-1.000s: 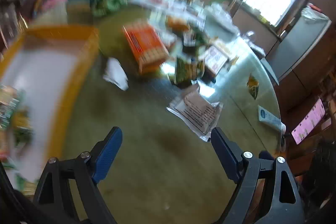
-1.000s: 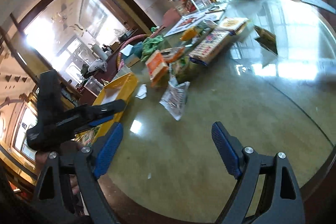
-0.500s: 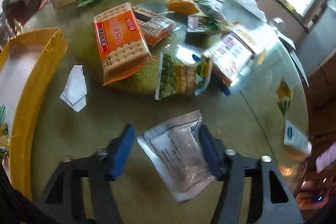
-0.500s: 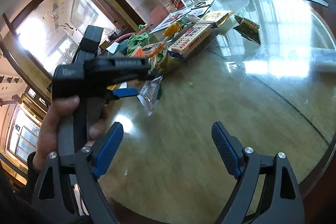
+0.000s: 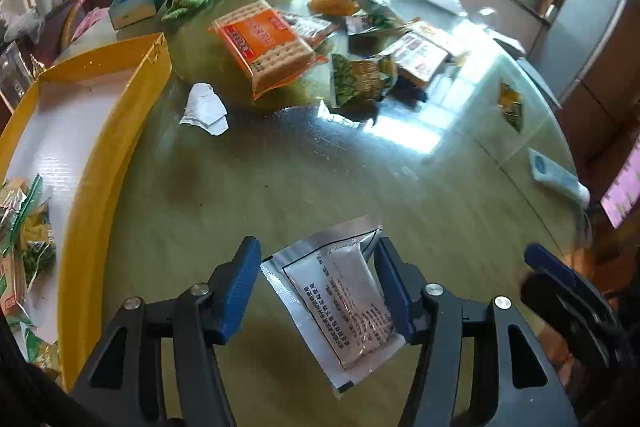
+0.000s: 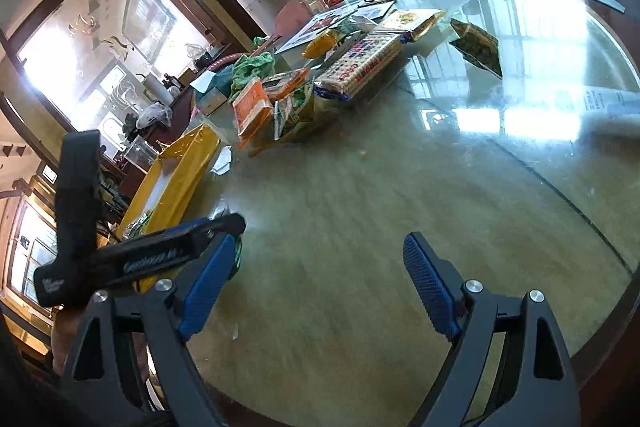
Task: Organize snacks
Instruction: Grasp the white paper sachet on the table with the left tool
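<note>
Left gripper jaws just reopening slightly, silver packet between blue pads, touching one pad, off table. Right gripper wide, empty. Yellow tray left.

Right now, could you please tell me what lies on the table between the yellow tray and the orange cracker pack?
In the left wrist view, only a crumpled white paper scrap lies between the yellow tray and the orange cracker pack; otherwise that stretch is bare.
</note>
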Action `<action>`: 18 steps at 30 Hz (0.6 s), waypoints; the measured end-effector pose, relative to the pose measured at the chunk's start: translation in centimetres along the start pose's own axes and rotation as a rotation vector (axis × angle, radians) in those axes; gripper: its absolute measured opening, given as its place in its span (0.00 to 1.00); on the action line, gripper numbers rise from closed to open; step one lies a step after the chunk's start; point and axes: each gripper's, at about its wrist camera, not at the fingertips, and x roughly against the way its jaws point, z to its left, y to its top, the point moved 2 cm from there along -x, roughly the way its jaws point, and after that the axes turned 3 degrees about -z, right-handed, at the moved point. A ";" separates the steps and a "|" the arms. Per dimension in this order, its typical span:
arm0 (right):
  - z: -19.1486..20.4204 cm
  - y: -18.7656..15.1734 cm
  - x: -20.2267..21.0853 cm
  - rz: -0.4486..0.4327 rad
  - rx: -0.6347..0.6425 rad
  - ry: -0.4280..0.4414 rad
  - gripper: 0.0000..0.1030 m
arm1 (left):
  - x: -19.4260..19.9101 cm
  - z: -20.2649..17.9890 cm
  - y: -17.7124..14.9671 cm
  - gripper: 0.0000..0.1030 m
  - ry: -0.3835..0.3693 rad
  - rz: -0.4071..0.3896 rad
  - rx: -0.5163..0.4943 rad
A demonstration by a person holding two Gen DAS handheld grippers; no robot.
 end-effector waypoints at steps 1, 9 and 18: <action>0.1 0.0 0.0 -0.002 0.003 -0.007 0.84 | 0.2 -0.2 0.0 0.73 -0.003 -0.005 0.000; -2.2 3.5 0.9 -0.031 -0.039 -0.067 0.84 | -0.4 -2.5 -1.2 0.75 0.053 -0.015 -0.133; -8.0 11.8 -1.5 -0.009 -0.147 -0.242 0.81 | 1.4 -1.5 -3.3 0.22 0.023 -0.121 -0.193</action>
